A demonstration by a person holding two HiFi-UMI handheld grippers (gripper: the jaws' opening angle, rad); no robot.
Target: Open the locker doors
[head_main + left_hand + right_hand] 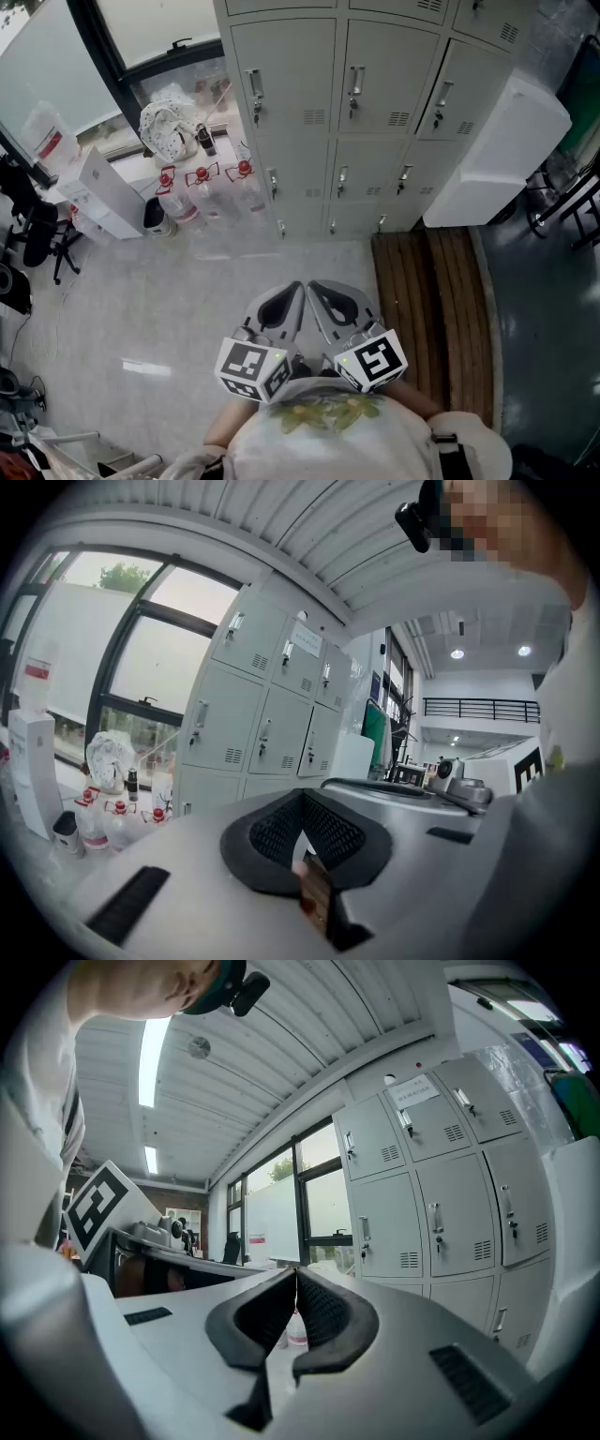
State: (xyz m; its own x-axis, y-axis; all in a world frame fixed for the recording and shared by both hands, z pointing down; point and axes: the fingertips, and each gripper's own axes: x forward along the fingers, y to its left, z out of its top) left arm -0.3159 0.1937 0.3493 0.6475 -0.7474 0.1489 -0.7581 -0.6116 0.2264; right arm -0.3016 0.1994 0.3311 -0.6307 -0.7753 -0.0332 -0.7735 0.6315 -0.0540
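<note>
I hold left gripper (296,289) and right gripper (317,289) side by side at chest, fingers (279,309) of both pressed together, empty. Locker doors (375,94) ahead closed.

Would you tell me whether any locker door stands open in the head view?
No, every one of the locker doors sits flush and shut.

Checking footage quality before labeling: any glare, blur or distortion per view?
Head view: sharp, even daylight, small glare patch on the floor. Left gripper view: strong fisheye, dark corners, window bright, lockers still readable. Right gripper view: same fisheye bowing the lockers, ceiling light blown out.
</note>
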